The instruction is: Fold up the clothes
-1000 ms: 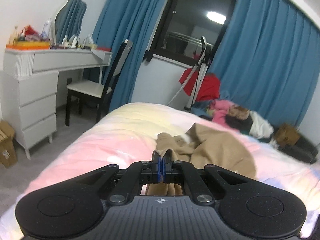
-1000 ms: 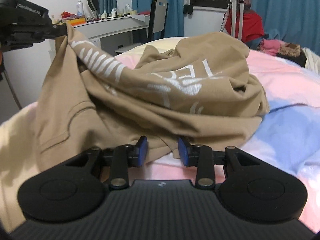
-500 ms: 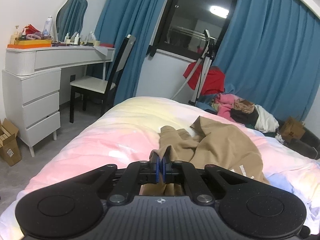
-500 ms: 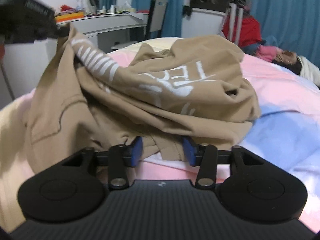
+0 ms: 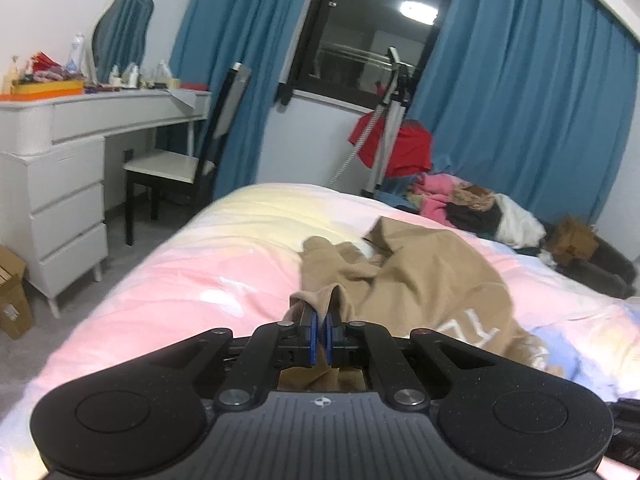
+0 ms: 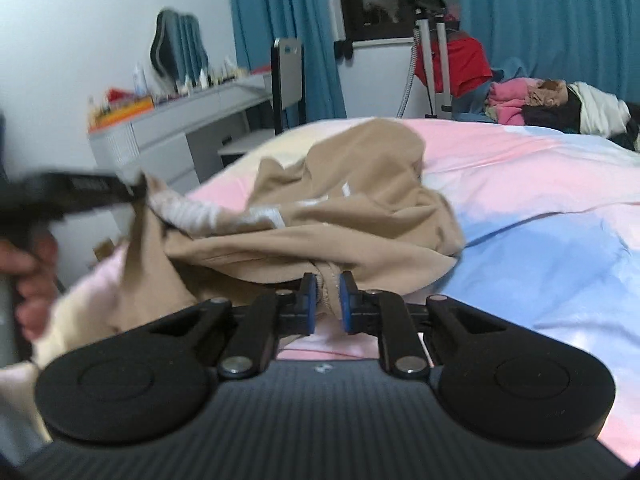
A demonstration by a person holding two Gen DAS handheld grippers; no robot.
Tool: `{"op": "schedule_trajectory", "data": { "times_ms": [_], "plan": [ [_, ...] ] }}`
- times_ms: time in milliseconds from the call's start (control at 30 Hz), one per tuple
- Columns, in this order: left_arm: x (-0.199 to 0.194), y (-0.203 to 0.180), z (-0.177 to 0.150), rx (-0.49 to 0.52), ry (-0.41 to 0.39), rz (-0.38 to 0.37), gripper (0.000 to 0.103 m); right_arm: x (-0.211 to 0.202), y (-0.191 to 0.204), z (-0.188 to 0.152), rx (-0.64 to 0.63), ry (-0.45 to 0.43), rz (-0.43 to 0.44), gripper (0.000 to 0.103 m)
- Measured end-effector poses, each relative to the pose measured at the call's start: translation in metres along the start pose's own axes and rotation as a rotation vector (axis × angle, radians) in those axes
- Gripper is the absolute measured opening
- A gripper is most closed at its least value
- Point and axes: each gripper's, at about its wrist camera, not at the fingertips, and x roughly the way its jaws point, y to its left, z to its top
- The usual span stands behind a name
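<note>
The left gripper (image 5: 319, 322) points slightly downward over the near edge of the bed (image 5: 192, 280), its blue pads pressed together on a bunched edge of the tan shirt (image 5: 408, 276). From the right wrist view it comes in from the left, a hand (image 6: 28, 276) wrapped around its handle, lifting that corner so the cloth hangs from it. The right gripper (image 6: 327, 300) also tilts a little downward at the shirt's near hem; its jaws have just been closing, and a thick fold of hem sits pinched between the pads. The shirt lies crumpled in a heap on the pink, blue and yellow bedcover (white lettering shows in its creases), spread between the two grippers
</note>
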Motion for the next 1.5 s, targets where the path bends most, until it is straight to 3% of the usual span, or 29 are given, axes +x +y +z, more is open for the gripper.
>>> {"op": "schedule_trajectory", "data": {
  "times_ms": [167, 200, 267, 367, 467, 667, 733, 767, 833, 900, 1000, 1133, 1267, 1333, 1367, 1500],
  "plan": [
    [-0.013, -0.017, -0.004, 0.031, 0.005, -0.124, 0.006, -0.042, -0.032, 0.02, 0.147, -0.104, 0.009, 0.015],
    [-0.014, -0.021, -0.006, 0.042, 0.01, -0.145, 0.007, -0.049, -0.039, 0.023, 0.177, -0.137, -0.006, 0.004],
    [-0.014, -0.029, -0.01, 0.063, 0.026, -0.174, 0.008, -0.055, -0.053, 0.025, 0.224, -0.184, -0.061, 0.003],
    [-0.006, -0.041, -0.021, 0.089, 0.068, -0.187, 0.008, -0.049, -0.075, 0.02, 0.272, -0.184, -0.136, 0.003],
    [0.004, -0.05, -0.03, 0.096, 0.089, -0.176, 0.008, -0.029, -0.081, 0.01, 0.257, -0.095, -0.137, 0.003],
    [0.007, -0.048, -0.034, 0.074, 0.037, -0.143, 0.001, -0.004, -0.042, 0.004, 0.081, 0.006, 0.034, 0.007],
    [0.006, -0.037, -0.027, 0.022, 0.009, -0.119, 0.001, 0.002, -0.023, 0.0, -0.007, 0.038, 0.08, 0.011],
    [0.007, -0.031, -0.023, -0.001, -0.001, -0.101, 0.001, 0.004, -0.014, -0.005, -0.061, 0.054, 0.092, 0.016],
    [0.009, -0.021, -0.016, -0.042, -0.016, -0.06, 0.001, 0.008, 0.003, -0.013, -0.171, 0.08, 0.11, 0.05],
    [0.015, -0.01, -0.012, -0.072, -0.011, -0.023, 0.001, 0.01, 0.021, -0.021, -0.284, 0.097, 0.115, 0.057],
    [0.024, 0.001, -0.009, -0.096, 0.012, 0.018, 0.001, 0.016, 0.037, -0.033, -0.419, 0.144, 0.102, 0.057],
    [0.028, 0.007, -0.01, -0.11, 0.037, 0.035, 0.001, 0.029, 0.047, -0.048, -0.538, 0.148, -0.034, 0.056],
    [0.028, 0.005, -0.013, -0.106, 0.047, 0.032, 0.002, 0.044, 0.044, -0.056, -0.543, 0.207, -0.013, 0.05],
    [0.027, 0.003, -0.015, -0.098, 0.049, 0.026, 0.002, 0.047, 0.043, -0.056, -0.512, 0.208, -0.01, 0.023],
    [0.025, 0.001, -0.015, -0.094, 0.051, 0.021, 0.002, 0.046, 0.04, -0.052, -0.473, 0.202, -0.009, 0.016],
    [0.012, -0.005, -0.016, -0.093, 0.064, -0.005, 0.012, 0.037, 0.021, -0.03, -0.307, 0.138, -0.024, 0.005]
  ]
}}
